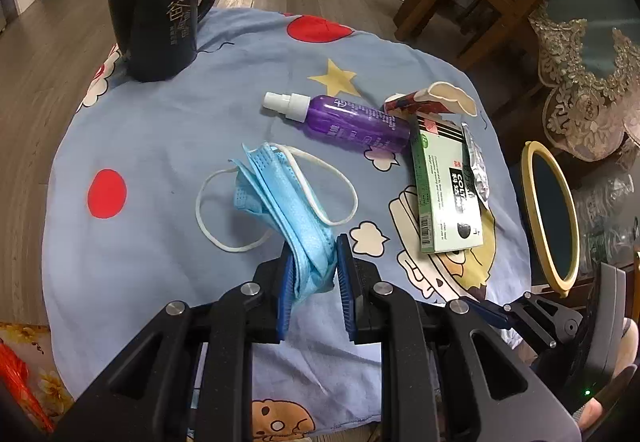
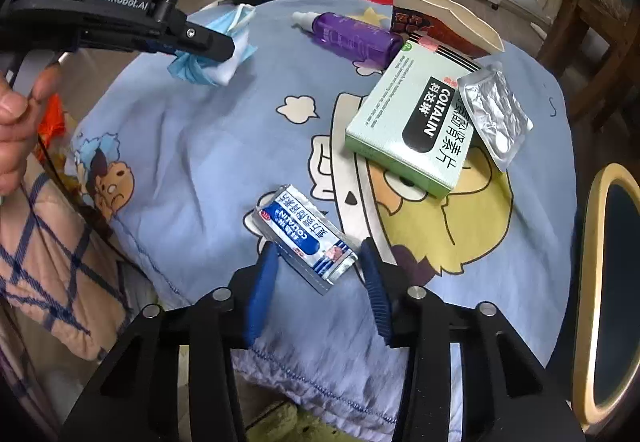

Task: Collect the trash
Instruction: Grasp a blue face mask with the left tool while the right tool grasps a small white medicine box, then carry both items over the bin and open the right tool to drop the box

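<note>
Your left claw point(image 1: 314, 274) is pinching the blue face mask point(image 1: 280, 194) above the worktop point(image 1: 160, 146). Your right claw point(image 2: 316, 274), half open, is straddling the medicine sachet point(image 2: 304, 238), at 6 o'clock from the green box point(image 2: 408, 122).

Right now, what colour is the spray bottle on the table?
The spray bottle is purple with a white nozzle, clearest in the left wrist view.

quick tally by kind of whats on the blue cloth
mug: 1
spray bottle: 1
face mask: 1, in left gripper
medicine box: 1
foil packs: 2
crushed paper cup: 1
total: 7
</note>
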`<state>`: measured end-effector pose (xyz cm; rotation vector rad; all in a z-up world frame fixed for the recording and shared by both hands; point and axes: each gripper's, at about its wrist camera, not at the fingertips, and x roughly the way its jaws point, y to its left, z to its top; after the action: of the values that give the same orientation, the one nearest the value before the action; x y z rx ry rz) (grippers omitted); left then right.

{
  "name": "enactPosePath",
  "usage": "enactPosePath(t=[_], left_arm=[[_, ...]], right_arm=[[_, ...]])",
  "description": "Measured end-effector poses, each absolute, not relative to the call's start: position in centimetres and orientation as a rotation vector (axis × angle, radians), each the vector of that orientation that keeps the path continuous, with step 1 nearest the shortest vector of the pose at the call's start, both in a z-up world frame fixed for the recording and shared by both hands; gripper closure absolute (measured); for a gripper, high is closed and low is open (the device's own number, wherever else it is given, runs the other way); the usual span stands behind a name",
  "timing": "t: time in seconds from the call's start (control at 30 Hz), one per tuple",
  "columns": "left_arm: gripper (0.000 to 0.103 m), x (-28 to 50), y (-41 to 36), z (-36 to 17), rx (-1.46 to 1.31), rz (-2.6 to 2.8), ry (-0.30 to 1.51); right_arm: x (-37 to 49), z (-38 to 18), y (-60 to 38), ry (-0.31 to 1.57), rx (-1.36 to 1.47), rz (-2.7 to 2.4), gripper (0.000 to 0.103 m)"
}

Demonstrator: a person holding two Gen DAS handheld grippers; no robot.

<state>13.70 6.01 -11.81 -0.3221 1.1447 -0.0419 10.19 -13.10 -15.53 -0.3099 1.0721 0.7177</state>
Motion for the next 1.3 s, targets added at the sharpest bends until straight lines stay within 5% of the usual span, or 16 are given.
enactPosePath(t=[0.17,0.53,0.67,0.77,1.03,1.13,1.3], left_arm=[[0.084,13.7,5.9,-11.8,-0.324,-0.045,1.144],[0.084,14.1,5.3,-11.5,-0.319,-0.061,1.136],[0.084,14.1,5.1,-11.6,-0.317,-0.065,1.138],[0.084,14.0,5.5,-11.7,-0.324,-0.061,1.139],[0.084,14.0,5.6,-11.8,-0.324,-0.063,1.144],[0.084,14.0,5.5,-11.7,-0.324,-0.063,1.142],[0.084,14.1,5.1,-11.0,-0.315,-0.056,1.118]], right_arm=[[10.5,-15.2,-13.5,1.082,-0.250,0.740,0.075],[10.5,-14.6,-14.3,1.104,-0.154,0.753,0.079],[10.7,-15.3,-14.1,1.136,-0.157,0.751,0.074],[10.5,-15.2,-13.5,1.112,-0.201,0.753,0.055],[10.4,-15.6,-12.0,1.060,-0.296,0.757,0.054],[10.4,-15.5,-11.9,1.051,-0.296,0.760,0.071],[10.5,-14.9,-12.4,1.048,-0.254,0.768,0.078]])
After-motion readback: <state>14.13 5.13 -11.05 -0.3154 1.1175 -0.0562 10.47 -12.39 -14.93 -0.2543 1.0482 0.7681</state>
